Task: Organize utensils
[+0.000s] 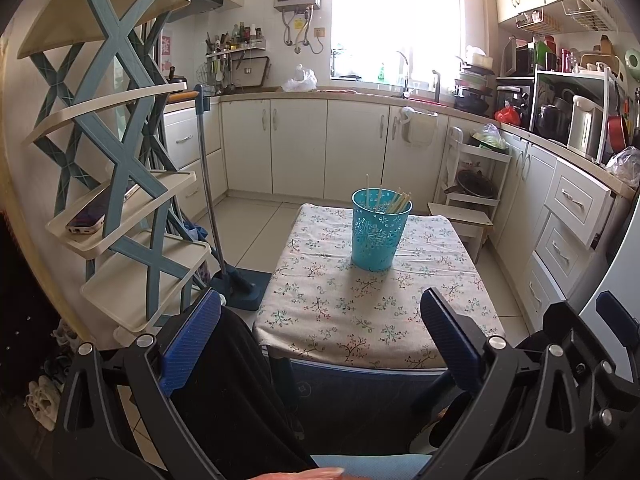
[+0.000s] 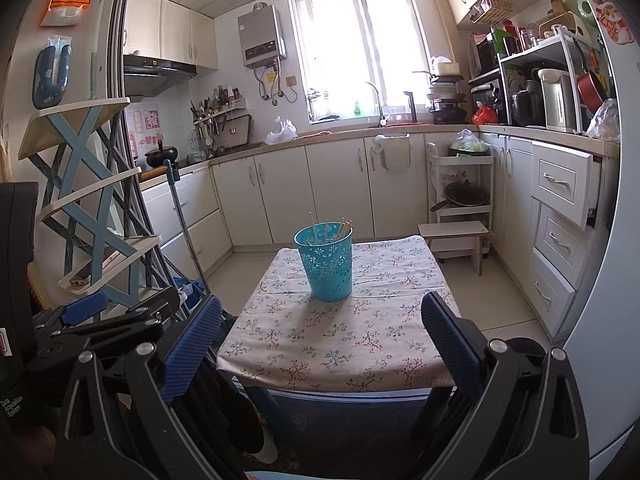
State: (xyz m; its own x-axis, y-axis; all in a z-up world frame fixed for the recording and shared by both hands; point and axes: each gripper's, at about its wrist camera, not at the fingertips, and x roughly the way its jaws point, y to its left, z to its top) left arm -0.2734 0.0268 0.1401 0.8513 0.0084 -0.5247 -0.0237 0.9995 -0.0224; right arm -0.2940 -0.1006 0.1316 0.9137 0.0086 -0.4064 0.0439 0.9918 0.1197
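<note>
A teal perforated cup (image 1: pixel 380 233) stands upright on a small table with a floral cloth (image 1: pixel 320 312). Several pale chopsticks (image 1: pixel 396 201) stand inside it. In the right wrist view the cup (image 2: pixel 326 264) and its chopsticks (image 2: pixel 340 229) sit at the far middle of the cloth (image 2: pixel 320 340). My left gripper (image 1: pixel 324 336) is open and empty, held back at the table's near edge. My right gripper (image 2: pixel 324 344) is open and empty, also at the near edge. The left gripper shows at the lower left of the right wrist view (image 2: pixel 104 320).
A blue and cream shelf rack (image 1: pixel 120 184) with a phone (image 1: pixel 96 216) stands to the left. A mop (image 1: pixel 224 248) leans beside the table. A white stool (image 2: pixel 456 236) and cart (image 2: pixel 460 184) stand at the far right. Cabinets and drawers (image 2: pixel 560 216) line the walls.
</note>
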